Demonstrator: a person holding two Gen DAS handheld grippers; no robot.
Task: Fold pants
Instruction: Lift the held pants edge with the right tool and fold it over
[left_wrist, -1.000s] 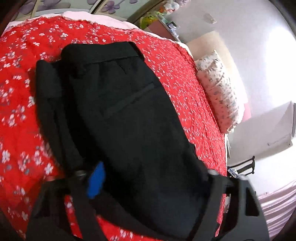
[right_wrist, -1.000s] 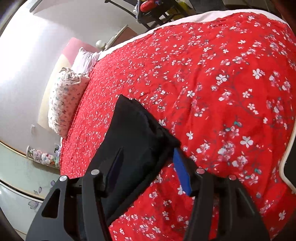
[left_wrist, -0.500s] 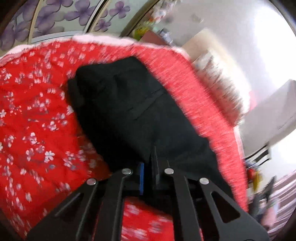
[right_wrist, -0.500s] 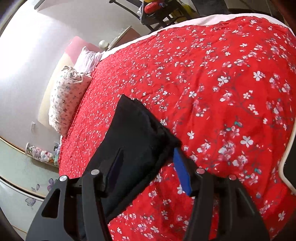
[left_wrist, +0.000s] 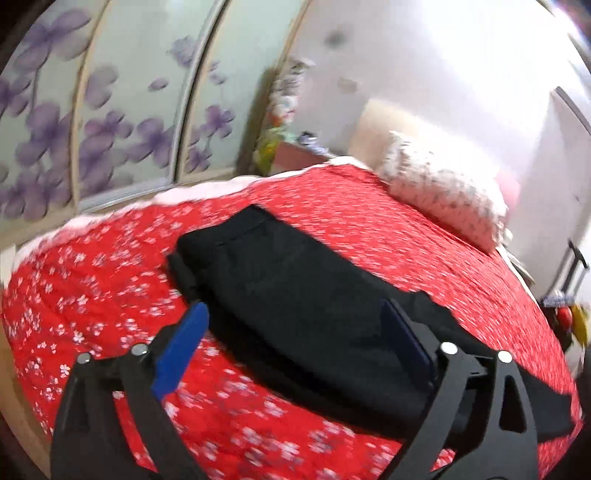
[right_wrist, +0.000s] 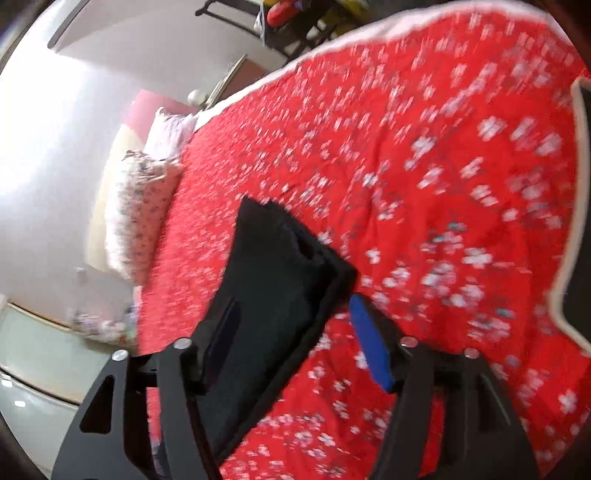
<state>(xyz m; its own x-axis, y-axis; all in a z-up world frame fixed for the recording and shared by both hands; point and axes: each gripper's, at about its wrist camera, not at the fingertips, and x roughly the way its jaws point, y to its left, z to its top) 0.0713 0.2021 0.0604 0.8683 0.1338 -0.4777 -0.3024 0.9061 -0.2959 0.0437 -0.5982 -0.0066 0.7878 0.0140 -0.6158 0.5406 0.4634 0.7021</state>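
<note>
The black pants (left_wrist: 295, 302) lie folded into a long strip on the red floral bedspread (left_wrist: 92, 280), near its middle. Soft, limp and light, they should sag unless pinched at a thick folded edge. The left gripper (left_wrist: 295, 332) has just spread wide above them; the right gripper (right_wrist: 291, 332) is apart, clamping nothing

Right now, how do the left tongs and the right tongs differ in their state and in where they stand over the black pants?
The left tongs have just been opening and stand very wide; the right tongs gape less. The left tongs hang above the middle of the black pants, which span the gap; the right tongs sit at the pants' edge, one pad over red bedspread. Both have blue pads and grip nothing.
</note>
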